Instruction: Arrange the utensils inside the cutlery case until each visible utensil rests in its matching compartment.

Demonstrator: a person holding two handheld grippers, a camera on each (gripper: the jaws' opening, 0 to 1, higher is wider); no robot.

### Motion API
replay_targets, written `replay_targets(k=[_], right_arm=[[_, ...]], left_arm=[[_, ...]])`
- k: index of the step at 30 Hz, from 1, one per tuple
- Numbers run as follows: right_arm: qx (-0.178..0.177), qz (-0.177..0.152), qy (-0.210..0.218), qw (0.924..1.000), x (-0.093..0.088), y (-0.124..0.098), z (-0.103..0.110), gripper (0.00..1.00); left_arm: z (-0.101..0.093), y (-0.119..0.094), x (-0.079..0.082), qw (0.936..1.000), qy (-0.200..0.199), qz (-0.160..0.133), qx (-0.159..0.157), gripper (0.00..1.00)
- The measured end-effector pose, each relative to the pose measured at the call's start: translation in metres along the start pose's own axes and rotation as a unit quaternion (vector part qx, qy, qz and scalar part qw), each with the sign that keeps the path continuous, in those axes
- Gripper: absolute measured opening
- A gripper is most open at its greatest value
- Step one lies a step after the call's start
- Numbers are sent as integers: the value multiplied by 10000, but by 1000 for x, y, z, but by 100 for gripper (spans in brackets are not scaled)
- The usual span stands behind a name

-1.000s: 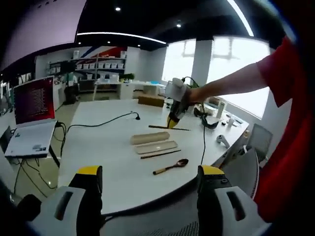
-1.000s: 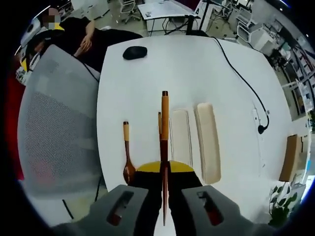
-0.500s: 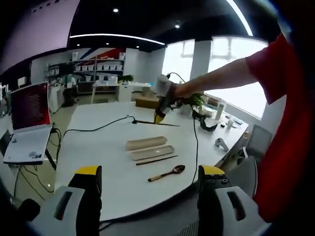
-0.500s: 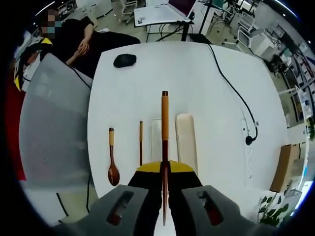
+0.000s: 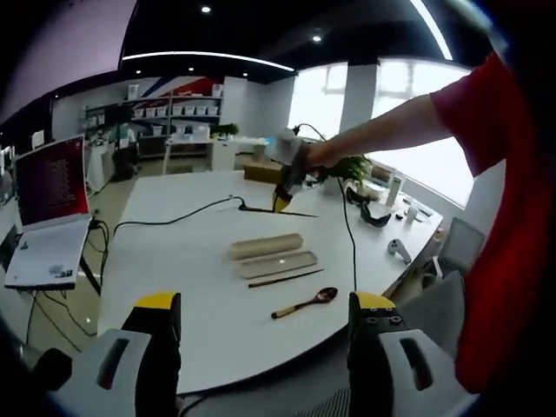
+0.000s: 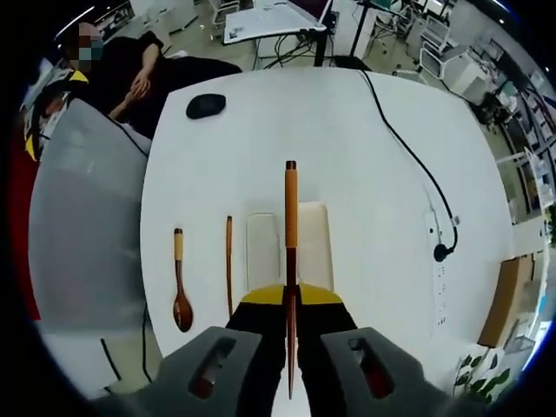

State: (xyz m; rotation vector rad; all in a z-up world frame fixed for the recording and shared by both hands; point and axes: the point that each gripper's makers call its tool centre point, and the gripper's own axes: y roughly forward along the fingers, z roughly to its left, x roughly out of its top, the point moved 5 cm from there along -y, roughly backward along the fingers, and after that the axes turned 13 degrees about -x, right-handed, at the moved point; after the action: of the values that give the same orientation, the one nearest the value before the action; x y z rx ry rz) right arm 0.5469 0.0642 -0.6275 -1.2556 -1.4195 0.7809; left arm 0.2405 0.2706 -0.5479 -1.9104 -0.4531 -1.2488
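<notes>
On the white table (image 5: 182,287) lie the rounded beige case lid (image 5: 266,246), the open case tray (image 5: 280,264), a loose wooden chopstick (image 5: 285,278) and a wooden spoon (image 5: 304,302). My left gripper (image 5: 265,334) hangs open at the table's near edge, well short of them. A hand holds my right gripper (image 5: 282,196) above the far side, shut on a second chopstick (image 5: 280,211). In the right gripper view that chopstick (image 6: 291,217) juts from my right gripper (image 6: 290,300), over the seam between tray (image 6: 261,261) and lid (image 6: 316,248). The spoon (image 6: 180,288) and loose chopstick (image 6: 229,274) lie left of the tray.
A black cable (image 6: 408,156) runs across the table to a plug. A black mouse (image 6: 206,105) sits at one end, a cardboard box (image 6: 499,300) at another. A laptop (image 5: 52,217) stands on a side stand. A mesh chair (image 6: 78,226) and a seated person border the table.
My right gripper has carried its chopstick sideways, from above the loose chopstick to above the seam between tray and lid. The left gripper stays open and hardly moved.
</notes>
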Motion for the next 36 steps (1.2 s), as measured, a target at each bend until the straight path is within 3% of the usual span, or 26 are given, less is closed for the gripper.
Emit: replay_targets(k=[7, 13, 23, 36], right_arm=[[-167, -67, -195, 9996, 1, 19, -10, 0], [-70, -14, -208, 9998, -3, 33, -10, 0], [-85, -163, -155, 9997, -5, 62, -36, 0], [31, -60, -128, 9999, -11, 96, -31, 0]], left_arm=[[3, 3, -1, 9999, -90, 0, 65, 81], [4, 8, -5, 9998, -187, 35, 114, 81], [13, 6, -8, 9989, -319, 96, 326, 81], [22, 5, -11, 9978, -431, 126, 481, 81]])
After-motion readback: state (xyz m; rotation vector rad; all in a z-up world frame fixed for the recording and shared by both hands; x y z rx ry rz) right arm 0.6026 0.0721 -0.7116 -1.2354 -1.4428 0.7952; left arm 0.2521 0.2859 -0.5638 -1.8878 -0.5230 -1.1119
